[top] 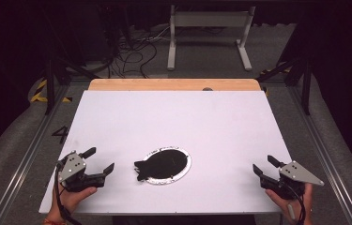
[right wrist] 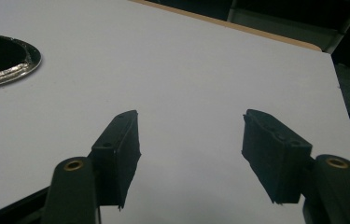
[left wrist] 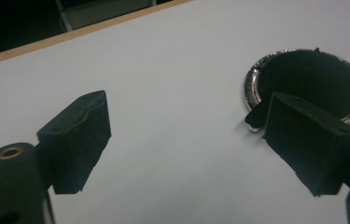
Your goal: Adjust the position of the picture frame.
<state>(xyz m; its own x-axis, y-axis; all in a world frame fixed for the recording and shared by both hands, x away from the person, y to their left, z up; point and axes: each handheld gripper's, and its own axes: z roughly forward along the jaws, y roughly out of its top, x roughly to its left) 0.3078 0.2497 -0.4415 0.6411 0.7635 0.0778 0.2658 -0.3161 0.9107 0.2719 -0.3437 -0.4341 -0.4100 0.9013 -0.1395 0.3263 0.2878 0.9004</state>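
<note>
Left tongs [top: 102,159]: jaws spread wide, nothing between them, held low over the white tabletop [top: 178,117] by the left hand [top: 72,197], just left of the round black dish [top: 166,165]. Grey three-cornered plate on top, cable trailing down toward the forearm. In the left gripper view, left tongs [left wrist: 186,140] gaping, right-hand jaw overlapping the near rim of the dish [left wrist: 303,74]; small black tab sticking out from the dish rim toward the jaws.

Right tongs [top: 264,166]: also wide apart, holding nothing, in the right hand [top: 295,201], well to the right of the dish near the tabletop's right front corner. In the right gripper view, right tongs [right wrist: 191,144] open over bare white surface, dish [right wrist: 2,58] far off at upper left, silvery layered rim showing.

Dish: flat on the tabletop [right wrist: 186,70], roughly central toward the near edge, between both tongs, closer to the left pair. Dark inside, contents not discernible. Bare wooden strip [top: 173,85] beyond the dish along the far edge.
</note>
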